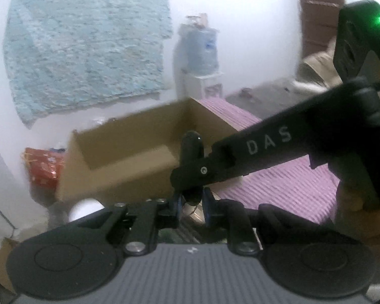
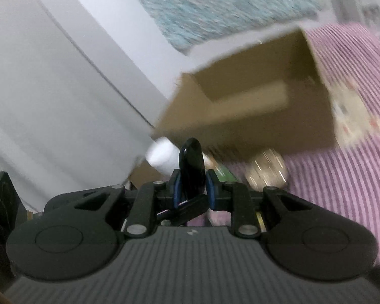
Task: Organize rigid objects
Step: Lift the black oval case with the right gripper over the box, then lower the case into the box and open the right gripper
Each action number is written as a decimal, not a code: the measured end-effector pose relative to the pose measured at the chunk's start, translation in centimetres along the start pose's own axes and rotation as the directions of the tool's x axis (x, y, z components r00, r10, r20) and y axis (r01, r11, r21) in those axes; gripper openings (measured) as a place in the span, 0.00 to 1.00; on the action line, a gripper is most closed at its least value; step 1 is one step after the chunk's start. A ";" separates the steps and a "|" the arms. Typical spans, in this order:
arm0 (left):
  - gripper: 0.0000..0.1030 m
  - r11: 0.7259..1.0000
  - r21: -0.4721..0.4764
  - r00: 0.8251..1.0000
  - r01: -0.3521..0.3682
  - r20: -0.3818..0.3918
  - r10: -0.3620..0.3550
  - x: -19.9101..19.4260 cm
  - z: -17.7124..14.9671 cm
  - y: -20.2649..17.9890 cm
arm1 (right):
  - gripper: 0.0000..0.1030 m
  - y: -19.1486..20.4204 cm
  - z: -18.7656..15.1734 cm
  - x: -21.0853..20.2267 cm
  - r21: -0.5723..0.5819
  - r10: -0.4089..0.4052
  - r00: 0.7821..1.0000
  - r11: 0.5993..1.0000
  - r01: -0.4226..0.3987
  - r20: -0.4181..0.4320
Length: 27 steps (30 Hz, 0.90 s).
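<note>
A glossy black object with a rounded tip [image 1: 191, 149] stands upright between both grippers, in front of an open cardboard box [image 1: 119, 152]. My left gripper [image 1: 192, 200] is shut on its lower part, blue pads pressing from both sides. My right gripper [image 1: 190, 174] reaches in from the right, its arm lettered DAS, and clamps the same object just above. In the right wrist view the right gripper [image 2: 193, 188] is shut on the black object [image 2: 192, 159], with the cardboard box [image 2: 253, 116] right behind it. Its lower end is hidden by the fingers.
A purple striped cloth [image 1: 286, 185] lies under and beside the box. A white cylinder [image 2: 162, 157] and a shiny round jar [image 2: 266, 169] sit by the box's near wall. A red bag [image 1: 43, 167] is left of it. A water dispenser [image 1: 202, 48] and a blue mat [image 1: 83, 45] lie beyond.
</note>
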<state>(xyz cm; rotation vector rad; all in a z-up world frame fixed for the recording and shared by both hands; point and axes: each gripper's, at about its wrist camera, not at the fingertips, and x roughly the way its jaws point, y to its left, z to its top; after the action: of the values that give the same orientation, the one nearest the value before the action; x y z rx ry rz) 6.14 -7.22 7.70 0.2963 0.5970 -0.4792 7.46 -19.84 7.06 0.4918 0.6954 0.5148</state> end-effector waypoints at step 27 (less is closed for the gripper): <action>0.45 0.954 -0.263 0.938 -0.145 -0.342 0.048 16.3 7.1 18.3 | 0.31 -6.2 15.7 23.0 0.258 0.060 0.946 0.966 0.026 -0.319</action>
<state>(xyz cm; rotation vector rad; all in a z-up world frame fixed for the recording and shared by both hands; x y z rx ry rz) 30.53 -0.11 5.88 0.1293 0.9671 -0.2411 35.31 -14.91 3.06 0.6669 1.0857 0.5293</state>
